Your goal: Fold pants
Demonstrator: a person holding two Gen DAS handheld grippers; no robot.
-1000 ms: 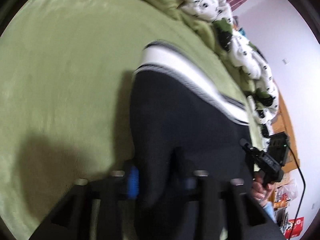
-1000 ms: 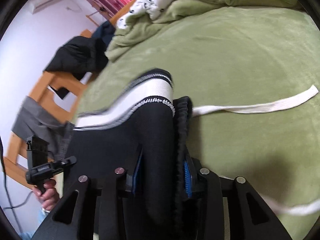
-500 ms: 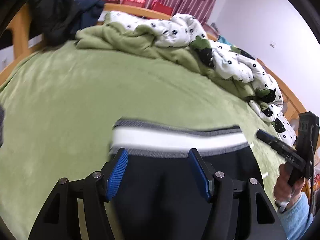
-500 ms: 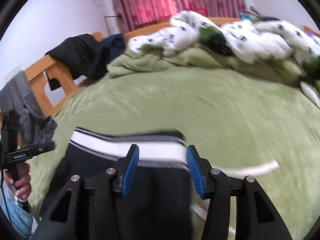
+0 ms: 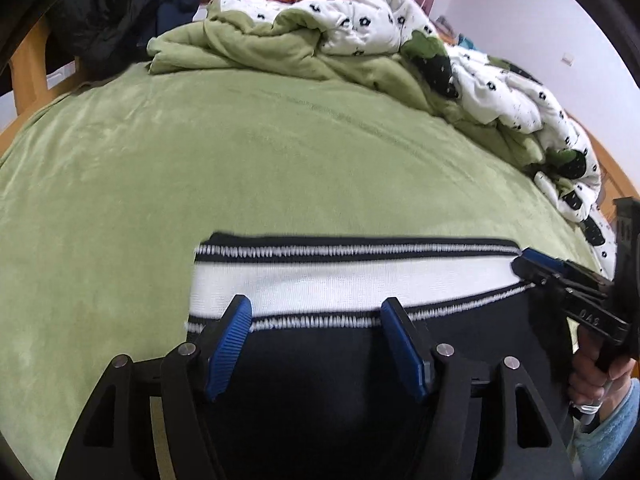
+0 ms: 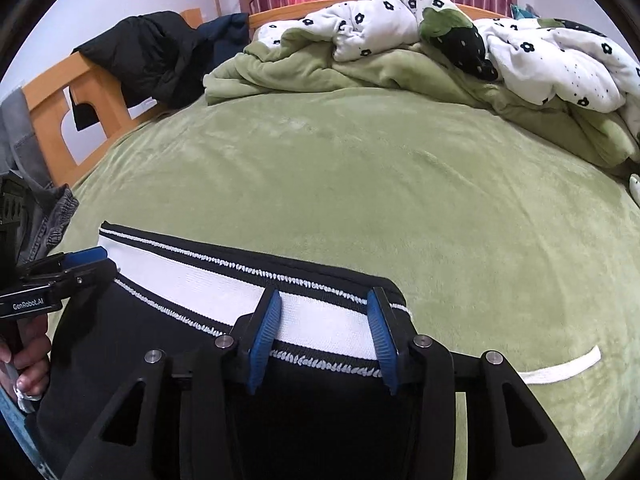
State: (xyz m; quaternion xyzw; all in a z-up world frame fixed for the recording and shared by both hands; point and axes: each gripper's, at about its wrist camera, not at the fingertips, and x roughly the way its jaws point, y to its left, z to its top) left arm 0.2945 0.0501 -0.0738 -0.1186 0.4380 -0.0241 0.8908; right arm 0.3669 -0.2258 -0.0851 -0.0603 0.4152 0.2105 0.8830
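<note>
Black pants with a white, black-edged waistband lie flat on the green bed cover. My left gripper hovers over the waistband's left part. Its jaws are opening, and the blue pads stand apart without pinching cloth. My right gripper hovers over the right end of the waistband. Its jaws are closing, and the band lies flat under the gap, untouched by the pads. Each gripper shows in the other's view: the right at the band's right end, the left at its left end. A white drawstring trails off to the right.
A rumpled green blanket and a white flowered quilt are heaped at the far side of the bed. A black jacket hangs over the wooden bed frame. Grey jeans lie at the left edge.
A second ago both grippers held bunched folds of the pants. They have let go, risen and rolled level, and the pants now lie flat with the waistband stretched across.
</note>
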